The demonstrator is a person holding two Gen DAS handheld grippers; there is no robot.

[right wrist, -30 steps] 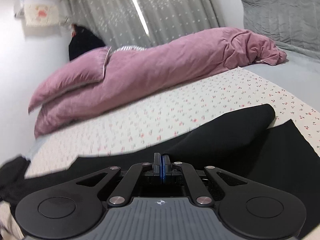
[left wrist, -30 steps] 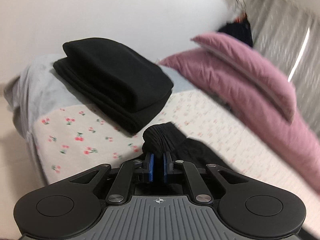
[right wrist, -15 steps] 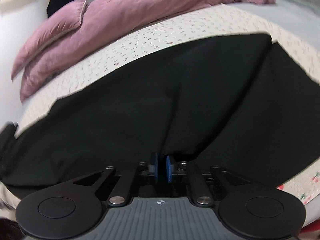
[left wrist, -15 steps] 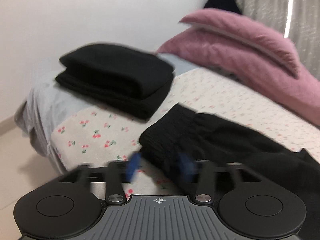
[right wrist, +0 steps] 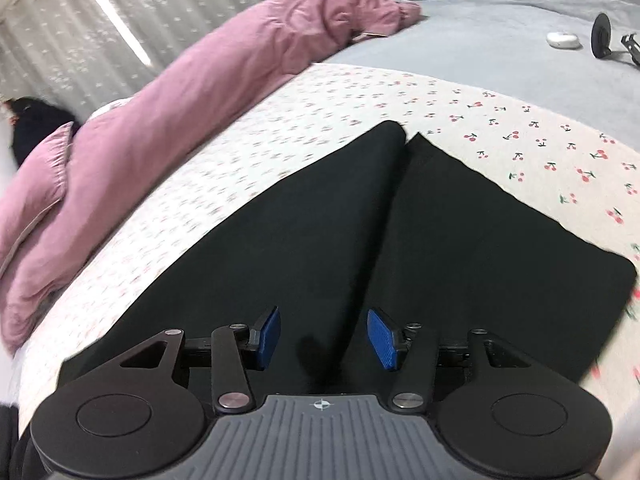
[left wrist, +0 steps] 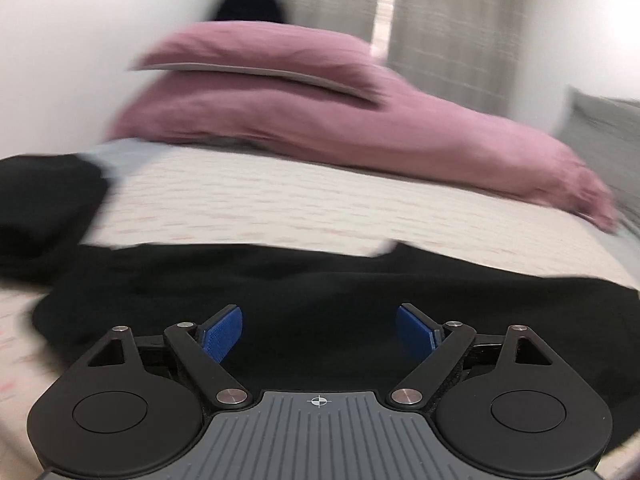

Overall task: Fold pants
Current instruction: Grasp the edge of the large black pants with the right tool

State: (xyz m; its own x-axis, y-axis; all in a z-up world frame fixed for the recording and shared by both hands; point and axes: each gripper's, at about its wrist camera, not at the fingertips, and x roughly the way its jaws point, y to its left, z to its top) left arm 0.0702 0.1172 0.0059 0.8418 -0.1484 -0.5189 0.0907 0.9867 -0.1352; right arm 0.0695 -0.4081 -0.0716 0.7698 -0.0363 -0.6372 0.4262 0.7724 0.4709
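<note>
My left view is motion-blurred; the black pile (left wrist: 44, 208) runs off its left edge, and the pants (right wrist: 320, 232) vanish under my right claw (right wrist: 323, 334)

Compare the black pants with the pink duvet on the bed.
The black pants lie spread flat on the cherry-print sheet, near both open grippers; the pink duvet is bunched in a thick, wrinkled roll farther back. The pants' legs taper to a point; the duvet ends in a crumpled lump. Both rest on the bed.
</note>
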